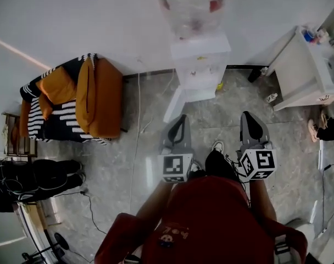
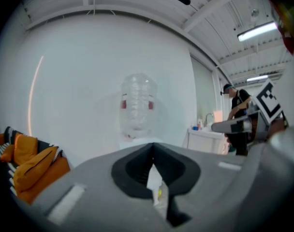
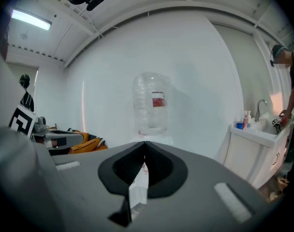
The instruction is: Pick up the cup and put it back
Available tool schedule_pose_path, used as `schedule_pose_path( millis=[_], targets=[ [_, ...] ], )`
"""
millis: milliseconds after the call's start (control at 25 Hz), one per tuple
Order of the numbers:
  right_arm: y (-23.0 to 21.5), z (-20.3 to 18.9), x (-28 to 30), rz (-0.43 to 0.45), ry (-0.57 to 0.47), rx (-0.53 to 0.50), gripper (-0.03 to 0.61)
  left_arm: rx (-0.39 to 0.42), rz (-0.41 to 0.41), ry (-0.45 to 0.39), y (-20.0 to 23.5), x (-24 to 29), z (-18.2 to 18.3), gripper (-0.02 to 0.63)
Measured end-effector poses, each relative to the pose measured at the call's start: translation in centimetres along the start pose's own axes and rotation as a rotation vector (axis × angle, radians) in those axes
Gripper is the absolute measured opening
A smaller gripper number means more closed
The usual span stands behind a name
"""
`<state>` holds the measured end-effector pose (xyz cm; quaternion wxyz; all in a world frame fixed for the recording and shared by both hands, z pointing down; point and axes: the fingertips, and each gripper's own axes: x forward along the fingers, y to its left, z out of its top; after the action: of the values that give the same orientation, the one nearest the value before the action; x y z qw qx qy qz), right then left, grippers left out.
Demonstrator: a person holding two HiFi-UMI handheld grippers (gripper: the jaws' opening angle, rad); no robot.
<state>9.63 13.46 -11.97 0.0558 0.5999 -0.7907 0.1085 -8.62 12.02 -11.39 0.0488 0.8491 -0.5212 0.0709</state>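
No cup shows in any view. A white water dispenser (image 1: 200, 66) with a clear bottle (image 1: 192, 3) on top stands against the far wall. My left gripper (image 1: 181, 119) and right gripper (image 1: 248, 115) are held side by side over the grey floor, both pointing towards it and well short of it. In the left gripper view the jaws of the left gripper (image 2: 153, 146) meet at the tips with nothing between them, and the bottle (image 2: 137, 105) stands ahead. The right gripper (image 3: 145, 144) is likewise shut and empty, facing the bottle (image 3: 152, 103).
An armchair with orange cushions (image 1: 95, 98) stands at the left by the wall. At the right is a white sink cabinet (image 1: 310, 70), with another person (image 2: 239, 120) next to it. A cable (image 1: 135, 142) runs across the floor, and dark gear (image 1: 24, 183) lies far left.
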Motion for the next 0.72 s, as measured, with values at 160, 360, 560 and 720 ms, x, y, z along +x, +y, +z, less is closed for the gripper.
schedule_pose_path(
  millis=[160, 360, 560, 720],
  targets=[
    [-1.6, 1.0, 2.2, 0.017, -0.018, 0.003, 0.001, 0.025, 0.030, -0.008, 0.8, 2.1, 1.3, 0.002],
    [-5.1, 2.1, 4.9, 0.039, -0.021, 0.007, 0.001, 0.049, 0.056, -0.029, 0.3, 6.2, 3.2, 0.002],
    [-8.2, 3.1, 7.5, 0.070, -0.021, 0.009, 0.001, 0.049, 0.080, -0.032, -0.5, 9.6, 4.2, 0.002],
    [-10.0, 3.3, 9.6, 0.098, -0.012, 0.013, 0.002, 0.049, 0.109, -0.037, -0.9, 11.8, 4.6, 0.002]
  ],
)
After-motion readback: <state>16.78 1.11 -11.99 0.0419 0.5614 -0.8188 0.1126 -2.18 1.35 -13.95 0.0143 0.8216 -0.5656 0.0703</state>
